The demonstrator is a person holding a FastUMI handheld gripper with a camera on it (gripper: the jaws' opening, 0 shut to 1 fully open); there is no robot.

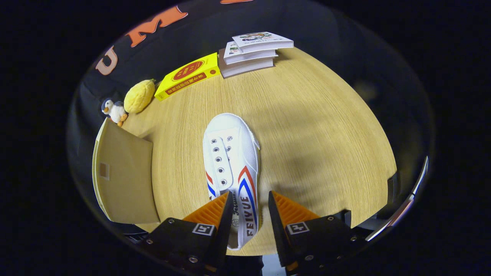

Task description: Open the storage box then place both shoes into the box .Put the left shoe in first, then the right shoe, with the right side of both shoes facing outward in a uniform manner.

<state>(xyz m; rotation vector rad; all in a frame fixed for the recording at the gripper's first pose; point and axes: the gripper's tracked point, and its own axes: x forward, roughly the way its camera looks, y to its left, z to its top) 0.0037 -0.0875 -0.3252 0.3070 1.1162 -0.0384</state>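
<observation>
A white canvas shoe (230, 153) with red and blue stripes lies on the wooden table (318, 126), toe pointing away from me. Its heel end sits between my fingers. My gripper (249, 194) is open: the left orange finger (215, 209) hangs over the shoe's opening, and the right finger (285, 209) stands just outside the shoe's striped side wall with a small gap. The tan storage box (122, 176) stands to the left of the shoe with its flat beige panel facing me; its inside is hidden.
Beyond the shoe, along the table's far edge, lie a yellow book (188, 74) and a stack of white books (251, 51). A yellow plush (139, 96) and a small duck toy (114, 111) sit behind the box. A metal bar (406, 203) runs along the table's right edge.
</observation>
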